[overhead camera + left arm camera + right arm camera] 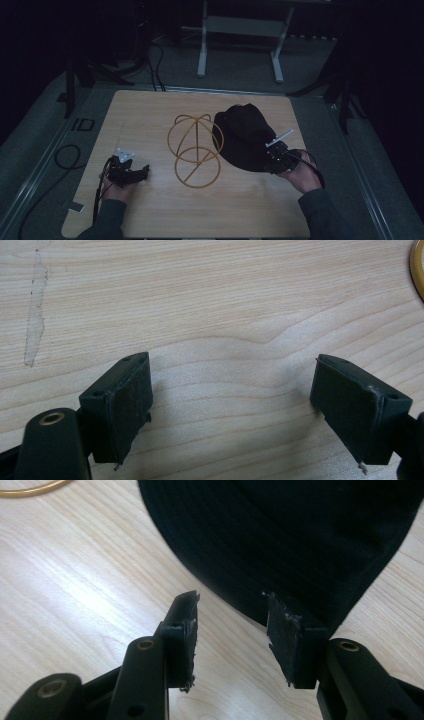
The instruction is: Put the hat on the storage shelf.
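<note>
A black cap (245, 135) lies on the wooden table (150, 115), right of centre, its brim (300, 545) toward me. Left of it stands a gold wire hat stand (194, 150) made of rings. My right gripper (276, 157) sits at the brim's near edge; in the right gripper view it (232, 630) is open, one jaw over bare wood and the other just over the brim's edge, nothing clamped. My left gripper (131, 170) rests on the table at the left, away from the stand. It (232, 405) is wide open over bare wood.
A pale glue-like streak (35, 320) marks the table ahead of the left gripper. A gold ring's edge (417, 267) shows at the upper right of that view. Beyond the table's far edge stand a white frame (240, 35), dark stands and cables on the floor.
</note>
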`<state>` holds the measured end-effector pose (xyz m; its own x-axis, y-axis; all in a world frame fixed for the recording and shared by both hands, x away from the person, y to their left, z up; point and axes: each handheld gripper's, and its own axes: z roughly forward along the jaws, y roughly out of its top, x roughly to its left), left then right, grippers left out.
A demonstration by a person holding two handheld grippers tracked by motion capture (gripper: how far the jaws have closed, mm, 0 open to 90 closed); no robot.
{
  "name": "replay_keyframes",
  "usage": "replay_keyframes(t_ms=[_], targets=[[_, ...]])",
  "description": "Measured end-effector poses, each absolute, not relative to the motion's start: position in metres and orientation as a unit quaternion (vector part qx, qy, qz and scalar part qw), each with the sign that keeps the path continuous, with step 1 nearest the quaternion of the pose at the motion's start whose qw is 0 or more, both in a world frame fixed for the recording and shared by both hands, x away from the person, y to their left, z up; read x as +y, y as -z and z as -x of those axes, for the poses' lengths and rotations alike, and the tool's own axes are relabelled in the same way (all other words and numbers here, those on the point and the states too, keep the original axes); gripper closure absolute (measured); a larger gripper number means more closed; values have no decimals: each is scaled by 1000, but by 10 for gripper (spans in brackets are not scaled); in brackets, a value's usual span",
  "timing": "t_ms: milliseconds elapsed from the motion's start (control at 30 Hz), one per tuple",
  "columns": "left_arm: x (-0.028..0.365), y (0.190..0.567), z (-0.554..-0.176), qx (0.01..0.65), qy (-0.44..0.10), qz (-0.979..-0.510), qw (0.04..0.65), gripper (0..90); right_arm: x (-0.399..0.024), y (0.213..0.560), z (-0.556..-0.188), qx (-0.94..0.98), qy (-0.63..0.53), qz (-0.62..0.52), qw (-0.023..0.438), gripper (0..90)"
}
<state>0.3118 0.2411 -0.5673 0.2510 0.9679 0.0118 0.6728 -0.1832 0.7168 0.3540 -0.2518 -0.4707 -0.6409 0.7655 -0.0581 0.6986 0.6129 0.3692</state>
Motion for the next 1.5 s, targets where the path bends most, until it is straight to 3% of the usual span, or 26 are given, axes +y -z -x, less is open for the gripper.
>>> replay_keyframes(t_ms=[1500], targets=[[241, 567, -312, 563, -242, -729, 305, 175, -261, 455, -404, 898, -122, -408, 113, 508]])
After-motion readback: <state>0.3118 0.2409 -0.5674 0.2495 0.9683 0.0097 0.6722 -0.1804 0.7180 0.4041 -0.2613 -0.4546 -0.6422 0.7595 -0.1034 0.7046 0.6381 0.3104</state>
